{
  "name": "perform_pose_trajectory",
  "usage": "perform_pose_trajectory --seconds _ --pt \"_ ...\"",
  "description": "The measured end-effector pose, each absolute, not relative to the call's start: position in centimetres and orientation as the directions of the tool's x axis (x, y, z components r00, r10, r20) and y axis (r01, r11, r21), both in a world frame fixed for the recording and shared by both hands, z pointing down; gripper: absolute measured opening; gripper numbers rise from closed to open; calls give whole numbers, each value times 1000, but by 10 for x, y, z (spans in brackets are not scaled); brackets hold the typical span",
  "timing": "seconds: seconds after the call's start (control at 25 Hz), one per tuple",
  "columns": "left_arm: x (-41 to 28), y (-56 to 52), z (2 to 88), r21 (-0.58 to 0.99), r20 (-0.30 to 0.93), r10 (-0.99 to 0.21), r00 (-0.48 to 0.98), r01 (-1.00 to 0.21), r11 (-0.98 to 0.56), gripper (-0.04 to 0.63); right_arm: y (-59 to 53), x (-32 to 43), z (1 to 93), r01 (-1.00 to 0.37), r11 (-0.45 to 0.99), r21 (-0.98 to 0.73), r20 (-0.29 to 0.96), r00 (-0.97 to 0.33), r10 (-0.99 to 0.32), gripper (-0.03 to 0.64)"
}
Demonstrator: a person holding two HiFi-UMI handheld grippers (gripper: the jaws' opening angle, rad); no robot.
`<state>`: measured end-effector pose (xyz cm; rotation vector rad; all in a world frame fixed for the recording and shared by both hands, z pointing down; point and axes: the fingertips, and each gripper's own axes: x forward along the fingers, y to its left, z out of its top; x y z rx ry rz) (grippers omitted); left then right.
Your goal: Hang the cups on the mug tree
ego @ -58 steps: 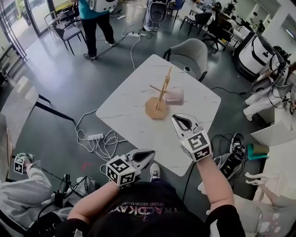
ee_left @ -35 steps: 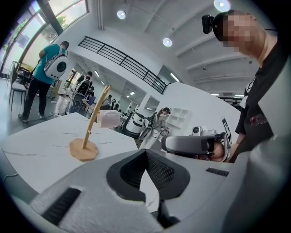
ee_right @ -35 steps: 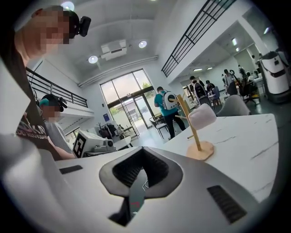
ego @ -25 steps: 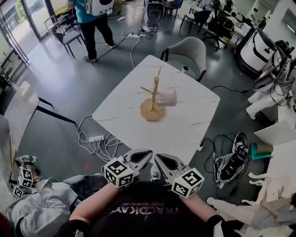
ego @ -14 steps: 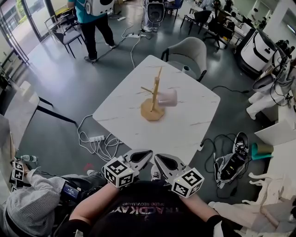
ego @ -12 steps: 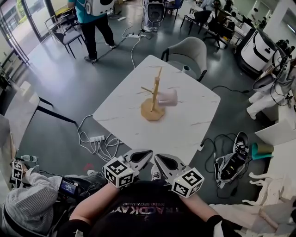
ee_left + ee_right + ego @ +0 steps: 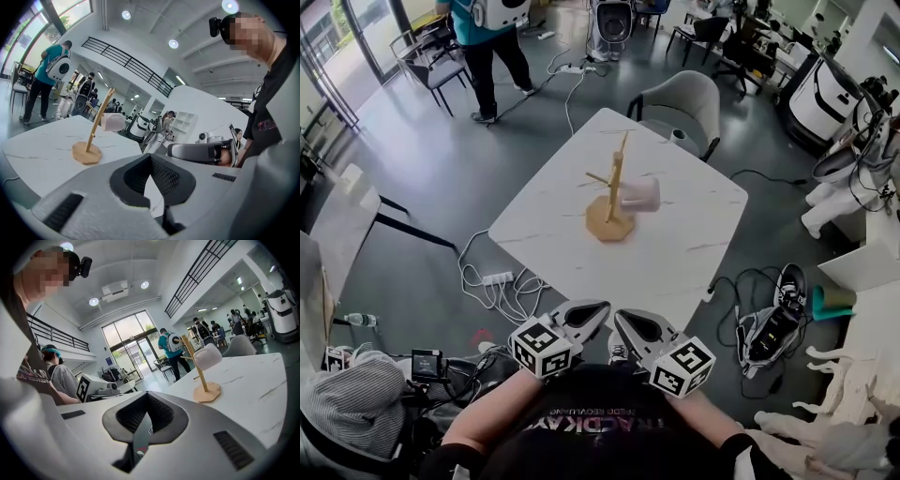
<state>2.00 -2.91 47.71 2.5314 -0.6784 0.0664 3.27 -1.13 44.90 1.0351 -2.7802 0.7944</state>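
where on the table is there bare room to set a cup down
The table is bare from the mug tree to its near edge, the widest patch, and on the right beyond the hung cup to the right corner. Only the spot around the mug tree's base is taken.

Table (image 7: 675, 253): white marble, faint grey veins. Tree (image 7: 610, 217): light tan wood, base same tone. Cup (image 7: 639, 194): pale pinkish white. Left gripper (image 7: 598, 307) & right gripper (image 7: 623, 319): light grey shells, black ribbed pads inside; cubes white w/ black square markers. Floor (image 7: 431, 178): mid grey, glossy. Chair (image 7: 680, 98): grey-beige, black legs. Cables (image 7: 492, 278): white. Person (image 7: 492, 37) at top: teal top, dark trousers, white backpack. Wearer's shirt (image 7: 600, 436): black w/ red & white print. Thing on floor at right (image 7: 827, 302): teal.
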Motion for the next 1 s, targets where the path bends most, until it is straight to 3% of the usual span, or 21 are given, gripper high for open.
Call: perform_pose_trajectory --seconds 1.0 --pt "19 -30 478 471 174 -456 873 -480 -740 -3 -13 32 450 -625 638 -449 239 -772 -589 9"
